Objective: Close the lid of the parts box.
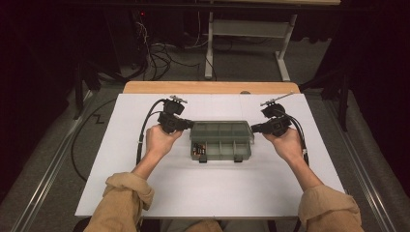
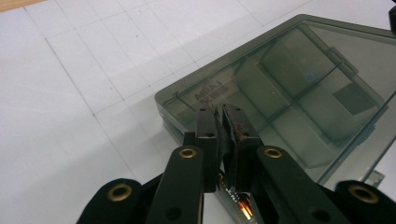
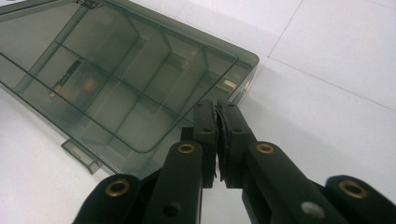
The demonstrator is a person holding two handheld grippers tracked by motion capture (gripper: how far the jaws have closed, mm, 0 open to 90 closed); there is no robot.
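The left gripper (image 2: 223,114) has its black, flat-sided jaws pressed together, and they seem to pinch the left edge of the box lid (image 2: 280,88); the grip itself is hard to make out. Its arms are matte black with brass-coloured rivets. The right gripper (image 3: 217,112) is built the same, and its jaws are likewise closed at the right edge of the lid (image 3: 116,79), which they seem to clamp. In the high view the left gripper (image 1: 189,125) sits at the left end of the box (image 1: 221,149) and the right gripper (image 1: 255,128) at its right end, each held in a hand, with a black cable trailing from it. The box is a smoky, see-through plastic organiser, rectangular with rounded corners, split by thin walls into small compartments. Its lid, of the same tinted plastic, stands raised behind the box, hinged along the far side. Small dark things with an orange tint lie in the front left compartment (image 1: 198,148). The box rests near the middle of the table (image 1: 145,193), a smooth white sheet ruled with faint grid lines.
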